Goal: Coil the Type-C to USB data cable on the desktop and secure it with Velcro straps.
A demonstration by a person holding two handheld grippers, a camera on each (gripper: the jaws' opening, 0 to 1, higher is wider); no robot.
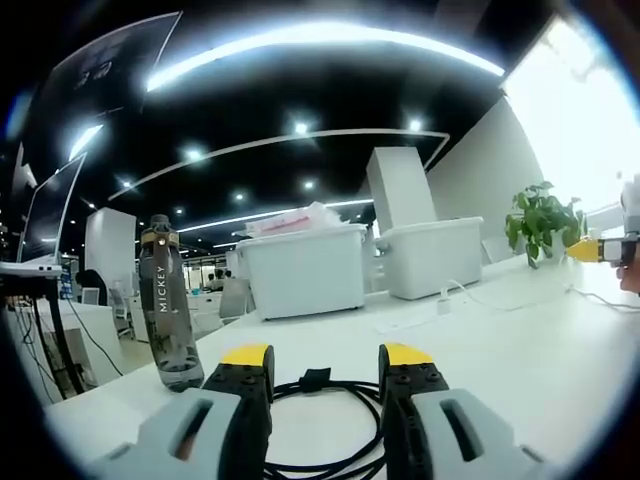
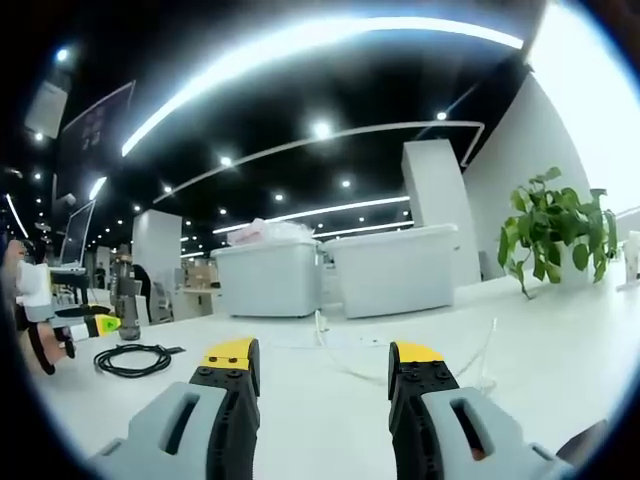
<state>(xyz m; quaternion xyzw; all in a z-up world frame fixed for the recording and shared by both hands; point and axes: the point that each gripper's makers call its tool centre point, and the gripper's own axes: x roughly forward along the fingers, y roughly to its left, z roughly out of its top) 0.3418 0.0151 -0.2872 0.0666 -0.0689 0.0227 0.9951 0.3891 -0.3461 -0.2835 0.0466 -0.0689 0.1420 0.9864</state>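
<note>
Already looped, the black data cable (image 1: pixel 325 420) lies flat on the white desktop (image 1: pixel 500 340), directly between the spread yellow-tipped jaws of the left gripper (image 1: pixel 325 365), which grip nothing. A dark grey "MICKEY" water bottle (image 1: pixel 167 305) stands just left of it. Well to the right, the right gripper (image 2: pixel 323 365) hovers wide open and empty near a thin white cord (image 2: pixel 345 365); two white lidded storage bins (image 2: pixel 400 270) and a green potted plant (image 2: pixel 555 235) stand behind.

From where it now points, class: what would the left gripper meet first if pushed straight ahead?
Probably the coiled black cable, lying on the white desktop between the open left gripper's jaws.
</note>
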